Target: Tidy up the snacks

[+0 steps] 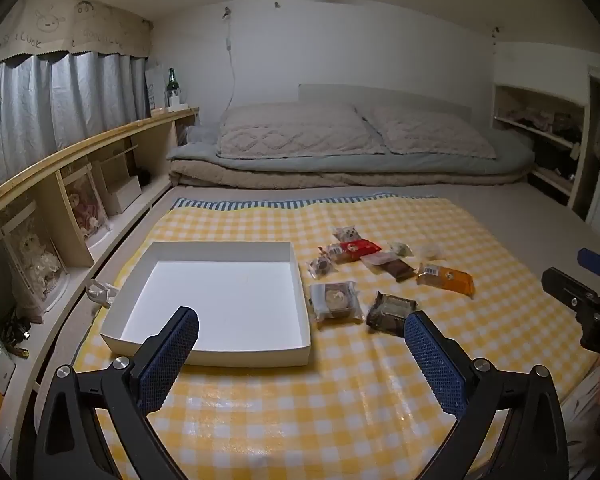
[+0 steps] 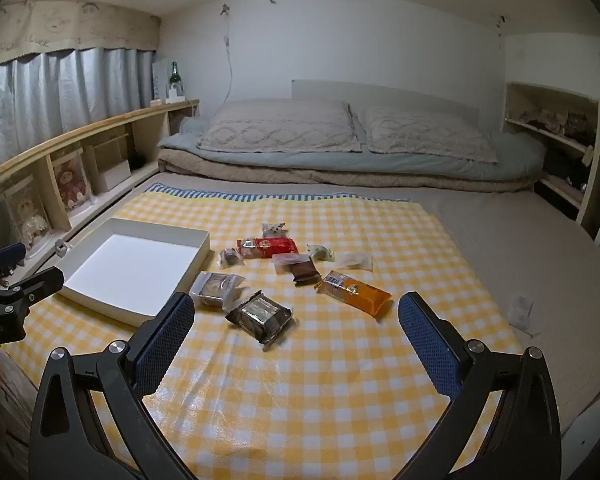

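a yellow and white checked cloth (image 1: 300, 420) covers the near part of a bed and fills the lower half of both views; in the left wrist view, the left gripper (image 1: 300, 364) sits at the bottom centre, its two blue padded fingers (image 1: 168, 360) spread wide with nothing between them, hanging above the cloth; a shallow white box (image 1: 204, 354), holding nothing, lies at centre left, its near wall just beyond the left finger; the snacks lie scattered right of the box, at centre frame: a clear-wrapped round cake (image 1: 334, 300) just beside the box, a dark brown packet (image 1: 390, 312) to its right, an orange packet (image 1: 446, 278) further right, and a red packet (image 1: 358, 248) behind them among several small wrapped pieces; in the right wrist view, the right gripper (image 2: 296, 338) sits at the bottom centre, fingers likewise spread wide and holding nothing, with the dark brown packet (image 2: 262, 316) lying on the cloth between the fingertips' line of sight; two pillows (image 2: 280, 128) rest at the far end, upper centre.
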